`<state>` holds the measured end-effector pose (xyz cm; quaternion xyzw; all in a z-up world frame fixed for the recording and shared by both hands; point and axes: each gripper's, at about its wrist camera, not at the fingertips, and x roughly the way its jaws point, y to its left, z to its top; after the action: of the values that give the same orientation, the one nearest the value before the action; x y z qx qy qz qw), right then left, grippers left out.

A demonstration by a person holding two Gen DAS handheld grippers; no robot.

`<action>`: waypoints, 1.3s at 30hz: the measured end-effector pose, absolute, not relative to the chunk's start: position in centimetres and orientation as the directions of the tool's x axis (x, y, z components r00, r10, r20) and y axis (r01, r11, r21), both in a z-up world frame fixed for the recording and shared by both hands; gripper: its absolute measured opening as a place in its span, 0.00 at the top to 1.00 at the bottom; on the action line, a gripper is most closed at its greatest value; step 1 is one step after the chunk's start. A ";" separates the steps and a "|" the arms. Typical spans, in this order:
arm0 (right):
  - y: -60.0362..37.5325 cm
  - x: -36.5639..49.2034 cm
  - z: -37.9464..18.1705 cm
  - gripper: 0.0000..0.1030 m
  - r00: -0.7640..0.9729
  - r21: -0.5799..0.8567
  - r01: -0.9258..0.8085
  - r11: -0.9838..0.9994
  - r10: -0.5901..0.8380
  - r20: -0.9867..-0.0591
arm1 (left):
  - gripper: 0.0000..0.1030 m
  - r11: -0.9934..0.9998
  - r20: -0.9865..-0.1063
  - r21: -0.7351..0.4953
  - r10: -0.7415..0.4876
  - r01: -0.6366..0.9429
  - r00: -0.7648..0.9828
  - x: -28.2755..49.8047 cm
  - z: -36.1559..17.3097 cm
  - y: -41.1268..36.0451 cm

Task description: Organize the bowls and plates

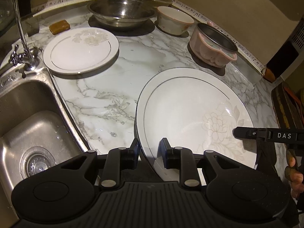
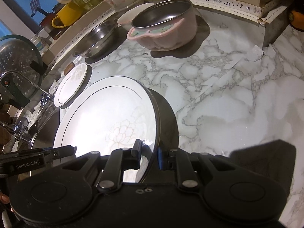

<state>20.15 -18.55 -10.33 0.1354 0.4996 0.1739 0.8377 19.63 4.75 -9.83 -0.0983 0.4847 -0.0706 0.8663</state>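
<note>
Near the worktop (image 1: pixel 114 87) edge | both grippers' fingers (image 1: pixel 135 148) closed on large plate (image 1: pixel 190 114) rim — left gripper (image 1: pixel 150 149), right gripper (image 2: pixel 149 152) | glazed, slippery, breakable — grip rim firmly.

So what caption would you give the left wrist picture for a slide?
Both grippers, left gripper and right gripper, grip the large plate above the marble counter.

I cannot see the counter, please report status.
Left gripper and right gripper both clamp large white floral plate rim. Smaller white plate ahead.

Marble-pattern countertop (image 1: pixel 106 87); steel sink (image 1: pixel 28 125) with faucet (image 1: pixel 20 28) at left. Brown sponge (image 1: pixel 59 26) near backsplash. Yellow mug (image 2: pixel 65 16) on ledge.
</note>
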 end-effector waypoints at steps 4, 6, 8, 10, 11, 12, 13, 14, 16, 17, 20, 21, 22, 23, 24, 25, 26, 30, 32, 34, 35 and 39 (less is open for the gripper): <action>-18.3 20.0 -9.8 0.80 0.459 0.351 -0.183 0.918 0.395 -0.795 | 0.78 0.970 -0.827 -0.242 -0.216 0.017 0.518 19.7 -9.7 5.1; -18.3 20.0 -9.5 0.79 0.466 0.336 -0.188 0.923 0.385 -0.796 | 0.78 0.974 -0.827 -0.228 -0.200 0.012 0.525 19.6 -9.5 5.3; -18.5 20.1 -9.3 0.79 0.472 0.330 -0.182 0.926 0.377 -0.797 | 0.78 0.975 -0.823 -0.222 -0.193 0.011 0.534 19.5 -9.1 5.5; -18.6 20.0 -8.9 0.79 0.486 0.309 -0.185 0.933 0.360 -0.797 | 0.78 0.976 -0.819 -0.219 -0.188 0.009 0.543 19.3 -8.8 5.6; -18.5 19.9 -8.6 0.78 0.496 0.295 -0.190 0.936 0.351 -0.794 | 0.78 0.976 -0.818 -0.217 -0.187 0.010 0.544 19.3 -8.6 5.7; -18.5 19.8 -8.3 0.77 0.503 0.285 -0.195 0.939 0.345 -0.792 | 0.78 0.976 -0.818 -0.217 -0.189 0.012 0.543 19.2 -8.5 5.8; -18.5 19.8 -8.0 0.77 0.508 0.278 -0.197 0.940 0.340 -0.791 | 0.77 0.975 -0.817 -0.221 -0.194 0.016 0.544 19.2 -8.4 5.8; -18.5 19.8 -7.7 0.76 0.512 0.272 -0.198 0.941 0.337 -0.790 | 0.77 0.975 -0.815 -0.223 -0.195 0.015 0.545 19.2 -8.3 5.9; -18.3 19.8 -7.1 0.76 0.522 0.258 -0.210 0.943 0.331 -0.786 | 0.77 0.976 -0.814 -0.216 -0.189 0.015 0.549 19.1 -8.0 5.9; -18.2 19.7 -6.8 0.75 0.527 0.252 -0.218 0.943 0.331 -0.783 | 0.77 0.977 -0.812 -0.212 -0.185 0.015 0.553 19.0 -7.8 5.9; -17.7 19.7 -6.0 0.74 0.535 0.241 -0.243 0.939 0.338 -0.774 | 0.75 0.980 -0.802 -0.199 -0.174 0.020 0.571 18.8 -7.1 6.0; -17.5 19.7 -5.7 0.74 0.538 0.238 -0.253 0.938 0.341 -0.771 | 0.73 0.981 -0.799 -0.195 -0.171 0.021 0.577 18.7 -6.9 6.1; -17.3 19.7 -5.4 0.72 0.540 0.233 -0.265 0.936 0.345 -0.768 | 0.71 0.981 -0.794 -0.193 -0.169 0.022 0.583 18.7 -6.6 6.2; -17.0 19.7 -5.1 0.70 0.543 0.226 -0.279 0.933 0.348 -0.765 | 0.70 0.981 -0.790 -0.192 -0.167 0.021 0.590 18.6 -6.4 6.3; -16.7 19.7 -4.8 0.70 0.546 0.218 -0.293 0.931 0.350 -0.761 | 0.70 0.982 -0.785 -0.189 -0.164 0.022 0.597 18.6 -6.1 6.4; -16.3 19.6 -4.5 0.70 0.550 0.207 -0.307 0.929 0.351 -0.758 | 0.70 0.983 -0.780 -0.184 -0.161 0.025 0.604 18.6 -5.8 6.4; -15.9 19.6 -4.2 0.69 0.553 0.195 -0.321 0.927 0.351 -0.755 | 0.70 0.984 -0.776 -0.177 -0.155 0.025 0.611 18.5 -5.6 6.4; -14.3 19.4 -3.2 0.64 0.565 0.156 -0.376 0.913 0.360 -0.743 | 0.70 0.988 -0.761 -0.149 -0.135 0.030 0.634 18.3 -4.7 6.4; -13.5 19.3 -2.8 0.59 0.564 0.141 -0.398 0.907 0.363 -0.742 | 0.70 0.989 -0.757 -0.148 -0.133 0.030 0.640 18.2 -4.4 6.4; -12.7 19.3 -2.5 0.56 0.557 0.140 -0.416 0.898 0.374 -0.742 | 0.70 0.988 -0.751 -0.148 -0.132 0.030 0.647 18.1 -4.2 6.5; -12.3 19.2 -2.3 0.55 0.554 0.138 -0.429 0.893 0.380 -0.741 | 0.70 0.989 -0.748 -0.145 -0.129 0.028 0.651 18.1 -4.0 6.6; -10.6 19.1 -1.5 0.49 0.554 0.116 -0.472 0.874 0.396 -0.732 | 0.70 0.991 -0.741 -0.130 -0.112 0.022 0.662 18.3 -3.6 7.0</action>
<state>19.06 -10.57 -1.54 -0.0468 0.4025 0.2465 0.8804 18.30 7.01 -3.61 -0.0548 0.4092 -0.0366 0.9100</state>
